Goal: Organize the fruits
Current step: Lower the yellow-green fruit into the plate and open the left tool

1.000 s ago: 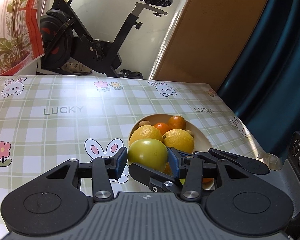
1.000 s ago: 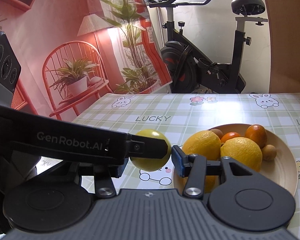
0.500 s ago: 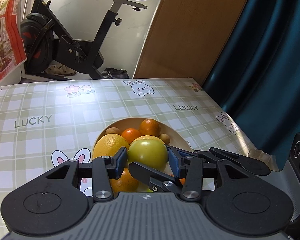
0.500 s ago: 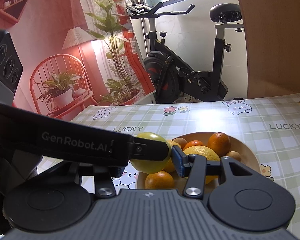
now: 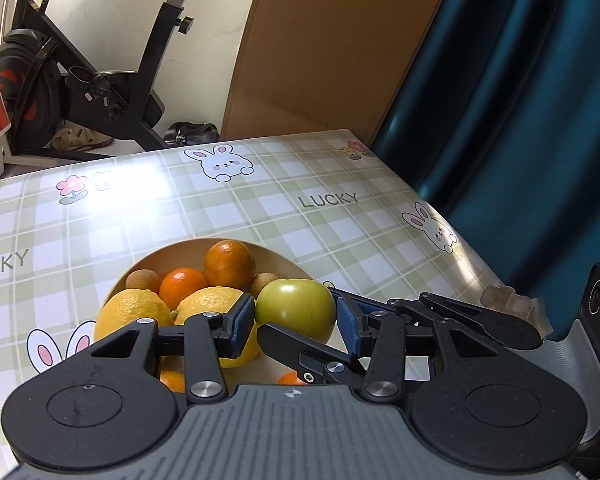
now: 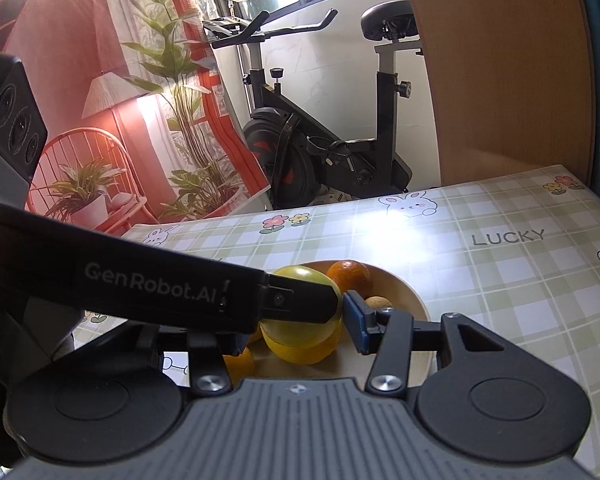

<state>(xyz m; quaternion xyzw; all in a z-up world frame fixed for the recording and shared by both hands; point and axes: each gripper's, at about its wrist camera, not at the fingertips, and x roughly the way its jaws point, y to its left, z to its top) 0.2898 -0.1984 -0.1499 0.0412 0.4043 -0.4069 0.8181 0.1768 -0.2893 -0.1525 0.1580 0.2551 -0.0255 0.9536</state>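
Green apple over the fruit bowl, both grippers on it

The left gripper [image 5: 296, 322] and right gripper [image 6: 300, 316] each have jaws pinching the green apple [image 5: 295, 309], which hangs just above the tan bowl [image 5: 156, 256] of oranges and lemons. The bowl sits on the bench [image 5: 260, 216] (green plaid cloth, rabbits, "LUCKY"). Behind the bowl stand an exercise bike [image 5: 92, 92], a wooden panel and a teal curtain.
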